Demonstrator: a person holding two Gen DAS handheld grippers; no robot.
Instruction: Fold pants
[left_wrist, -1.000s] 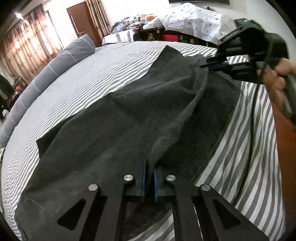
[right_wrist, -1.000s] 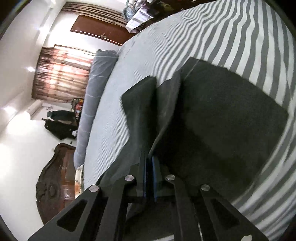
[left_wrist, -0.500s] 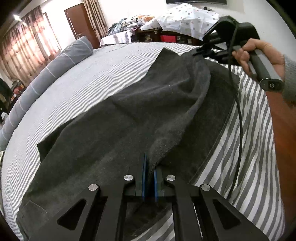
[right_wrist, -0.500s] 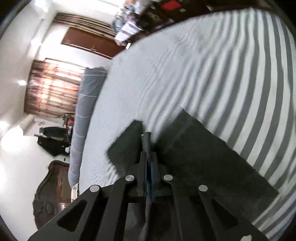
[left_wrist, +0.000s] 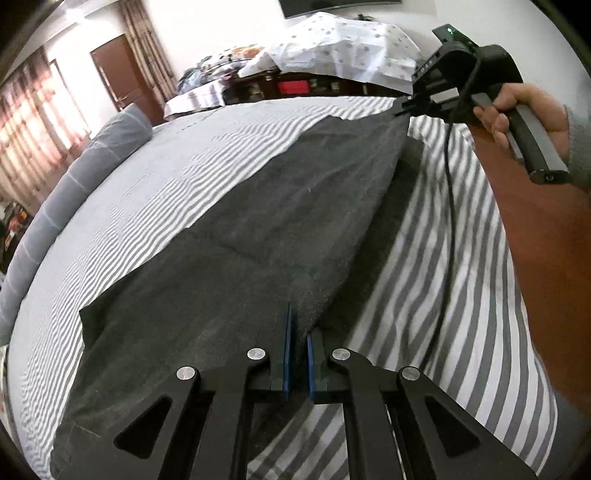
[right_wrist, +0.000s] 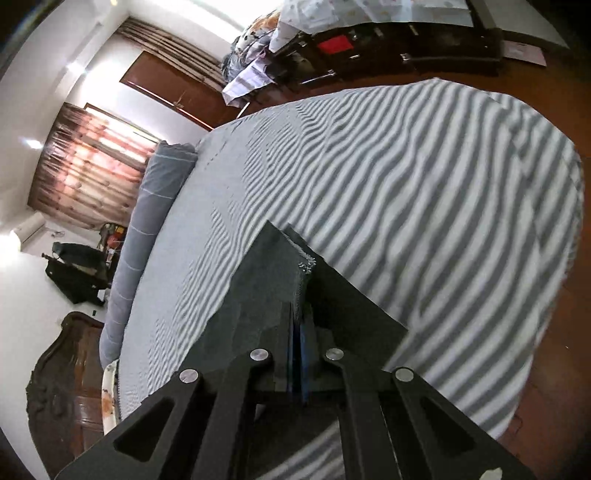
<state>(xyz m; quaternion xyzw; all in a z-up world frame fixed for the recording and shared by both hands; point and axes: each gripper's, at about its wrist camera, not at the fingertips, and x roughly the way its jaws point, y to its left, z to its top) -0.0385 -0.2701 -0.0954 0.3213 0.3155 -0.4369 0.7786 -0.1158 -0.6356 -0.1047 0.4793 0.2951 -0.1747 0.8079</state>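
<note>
Left wrist view: my left gripper (left_wrist: 298, 354) is pressed together on a thick fold of the pants (left_wrist: 258, 236), pinched right at the blue pads. The dark grey pants run ahead of the gripper across the striped bed (left_wrist: 177, 177), one edge raised into a taut ridge from my pads to the far corner. There, far ahead and to the right, the right gripper (left_wrist: 400, 109) nips the other end, with a hand (left_wrist: 524, 110) on its handle. Its cable (left_wrist: 448, 206) hangs over the sheet, right of the pants.

Right wrist view: my right gripper (right_wrist: 298, 343) is clamped on the pants (right_wrist: 273, 280) at a corner where layers stack; the frayed hem tip pokes out just past the pads. The rest of the cloth drops away left and right onto the bed (right_wrist: 424, 177).

Handling, my read: soft, limp, fairly heavy fabric, napped rather than slippery. It sags wherever unsupported, so I judge it needs both ends kept tense. The best holds look like the hem corner and the waist-side edge, taking every layer, since a single layer could peel off.
</note>
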